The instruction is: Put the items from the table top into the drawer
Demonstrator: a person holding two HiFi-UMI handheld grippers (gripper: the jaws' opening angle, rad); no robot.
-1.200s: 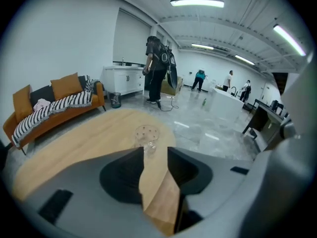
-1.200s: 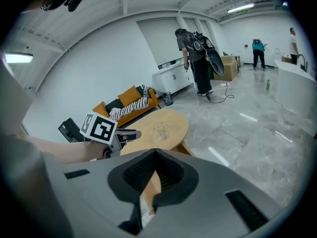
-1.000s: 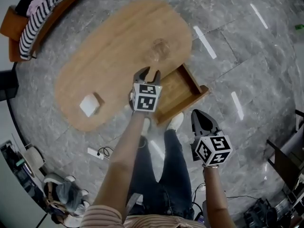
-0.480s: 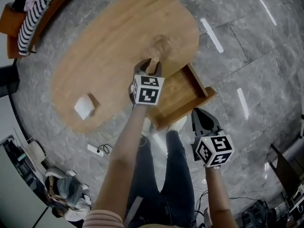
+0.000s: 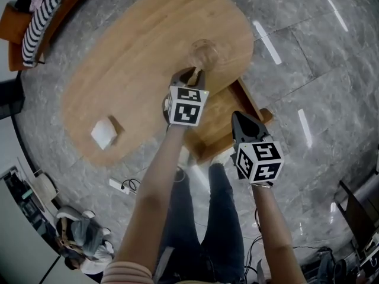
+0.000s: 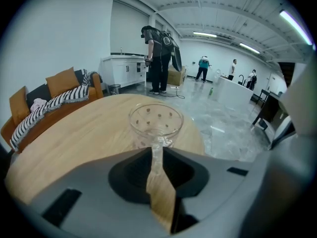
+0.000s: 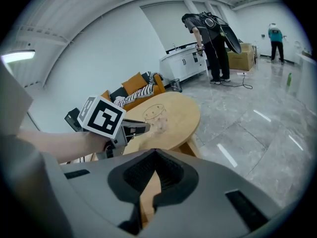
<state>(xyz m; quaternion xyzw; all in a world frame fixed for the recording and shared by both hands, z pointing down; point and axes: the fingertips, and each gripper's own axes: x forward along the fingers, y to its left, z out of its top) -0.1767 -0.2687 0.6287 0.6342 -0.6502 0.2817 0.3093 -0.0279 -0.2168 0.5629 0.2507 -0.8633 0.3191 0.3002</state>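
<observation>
A clear dotted glass cup (image 5: 203, 54) (image 6: 156, 121) stands upright near the far edge of the oval wooden table (image 5: 136, 70). My left gripper (image 5: 189, 74) (image 6: 155, 149) reaches it from the near side. Its jaws are closing, and the cup's near wall sits in the narrow gap between them. A small white box (image 5: 103, 133) lies on the table's left end. The open wooden drawer (image 5: 251, 106) juts out under the table's near right side. My right gripper (image 5: 240, 119) (image 7: 155, 154) hovers over the drawer's front corner, shut with nothing in it.
A sofa with a striped blanket (image 5: 41, 22) stands beyond the table at the top left. A power strip and cable (image 5: 121, 189) lie on the grey marble floor by the person's legs (image 5: 207, 218). Several people stand far off in the room (image 6: 159, 58).
The left gripper edged forward to the cup and its jaws narrowed on the cup's near wall. The right gripper moved up and left, from beside the legs to over the drawer's front.
</observation>
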